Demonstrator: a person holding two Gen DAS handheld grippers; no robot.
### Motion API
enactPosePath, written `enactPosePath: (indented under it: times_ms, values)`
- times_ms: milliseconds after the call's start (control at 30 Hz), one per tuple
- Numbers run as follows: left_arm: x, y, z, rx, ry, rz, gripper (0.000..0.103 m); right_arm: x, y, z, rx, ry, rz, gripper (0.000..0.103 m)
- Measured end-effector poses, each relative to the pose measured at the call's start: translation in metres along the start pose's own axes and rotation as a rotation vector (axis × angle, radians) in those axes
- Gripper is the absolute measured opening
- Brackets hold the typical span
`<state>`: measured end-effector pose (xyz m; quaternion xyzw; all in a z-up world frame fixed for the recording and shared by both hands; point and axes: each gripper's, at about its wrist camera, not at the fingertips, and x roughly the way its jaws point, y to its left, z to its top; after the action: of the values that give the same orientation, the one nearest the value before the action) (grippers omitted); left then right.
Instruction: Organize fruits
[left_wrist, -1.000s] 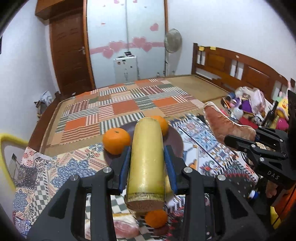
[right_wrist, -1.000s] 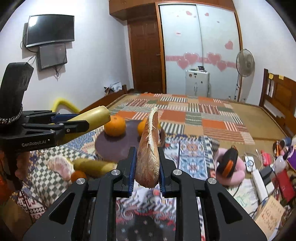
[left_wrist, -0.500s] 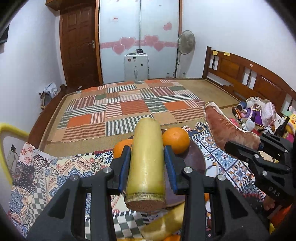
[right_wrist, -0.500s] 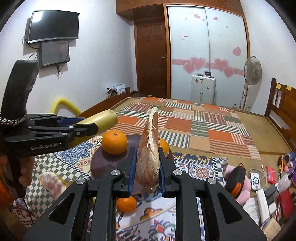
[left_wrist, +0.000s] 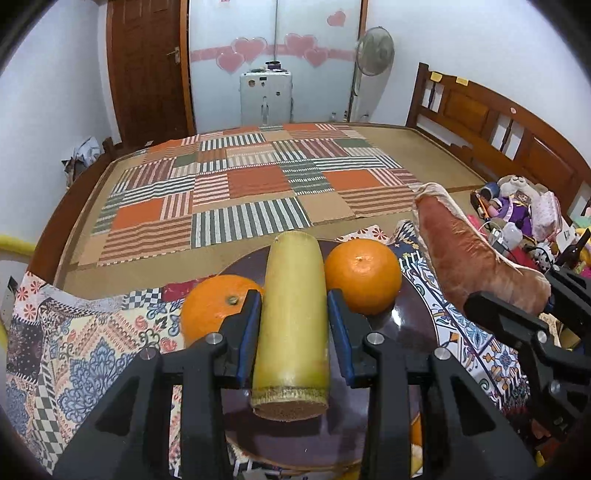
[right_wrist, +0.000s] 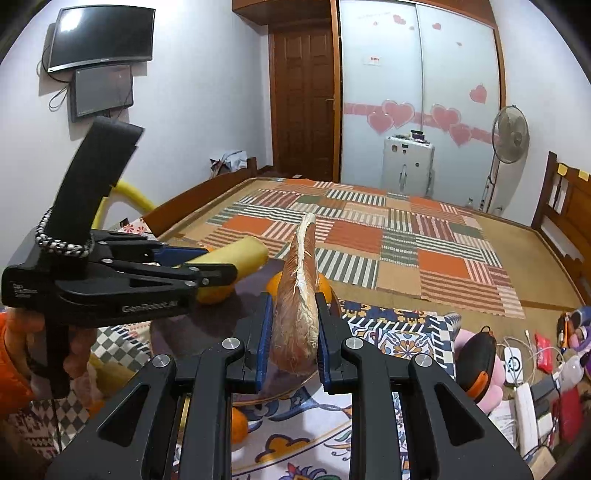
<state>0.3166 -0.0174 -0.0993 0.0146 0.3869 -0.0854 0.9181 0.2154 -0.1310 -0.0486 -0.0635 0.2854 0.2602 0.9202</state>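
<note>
Fruit pieces are clamped in both tongs: the left gripper (left_wrist: 291, 325) grips a yellow cylindrical piece (left_wrist: 291, 314), the right gripper (right_wrist: 293, 332) grips a reddish-brown wedge (right_wrist: 299, 306). Both are held over a dark round plate (left_wrist: 402, 332) carrying two oranges, at 10 o'clock (left_wrist: 210, 306) and 2 o'clock (left_wrist: 362, 275) of the left tips. Patterned cloth (left_wrist: 74, 350) surrounds the plate.

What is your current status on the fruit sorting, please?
Left gripper shut on yellow cylinder, above dark plate. Right gripper shut on reddish-brown wedge. Two oranges on plate, flanking the cylinder.
</note>
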Motion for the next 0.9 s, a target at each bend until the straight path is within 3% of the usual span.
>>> enactPosePath:
  times_ms: [400,900]
  values:
    - [0.012,-0.008,0.009,0.010,0.026,-0.020,0.037,0.009,0.000,0.001,-0.005,0.030,0.024,0.019]
    - [-0.026,0.012,-0.003,0.011,-0.044,0.012,0.037,0.024,0.017,0.009,-0.062,0.065,0.063,0.016]
